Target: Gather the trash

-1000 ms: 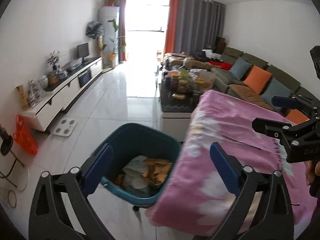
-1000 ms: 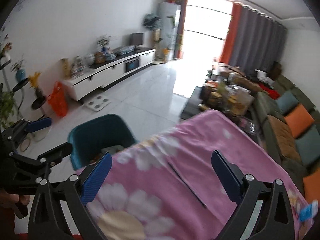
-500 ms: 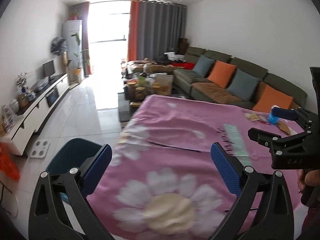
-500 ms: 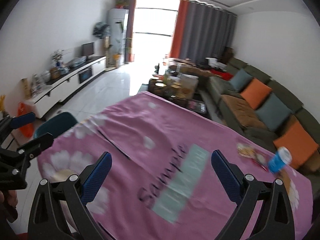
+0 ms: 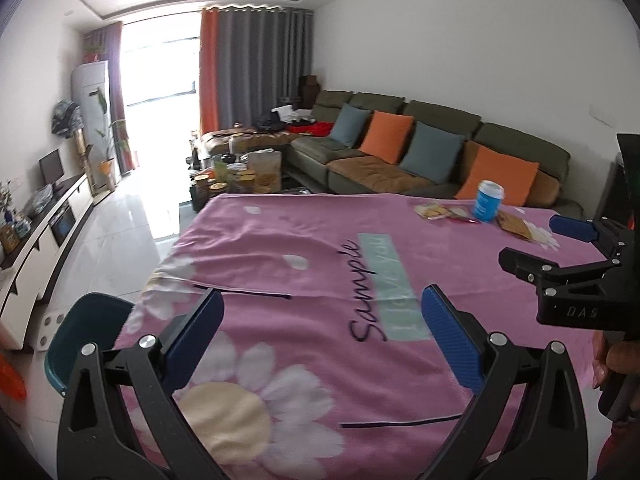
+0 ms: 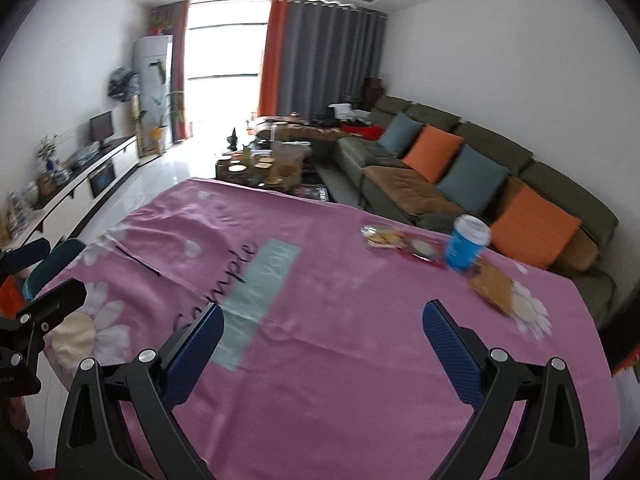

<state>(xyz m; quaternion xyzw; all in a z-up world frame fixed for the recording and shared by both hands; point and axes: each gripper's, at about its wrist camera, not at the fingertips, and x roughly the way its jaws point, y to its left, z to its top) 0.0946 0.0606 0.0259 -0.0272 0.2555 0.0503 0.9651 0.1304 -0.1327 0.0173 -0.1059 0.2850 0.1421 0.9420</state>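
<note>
Apparently one blue cup (image 6: 466, 246), three wrappers (image 6: 490, 286).

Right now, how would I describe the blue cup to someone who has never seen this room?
Find the pink flowered tablecloth, then its far corner nearest the green sofa. The blue paper cup with a white lid stands there upright, the only tall thing among flat snack wrappers.

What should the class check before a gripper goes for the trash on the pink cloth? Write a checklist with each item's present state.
1. Left gripper open, nothing held: ok.
2. Right gripper open, nothing held: ok.
3. Cup upright: ok.
4. Wrappers beside the cup in view: ok.
5. Cloth bare between right gripper and trash: ok.
6. Bin has room: cannot tell, inside hidden.
</note>
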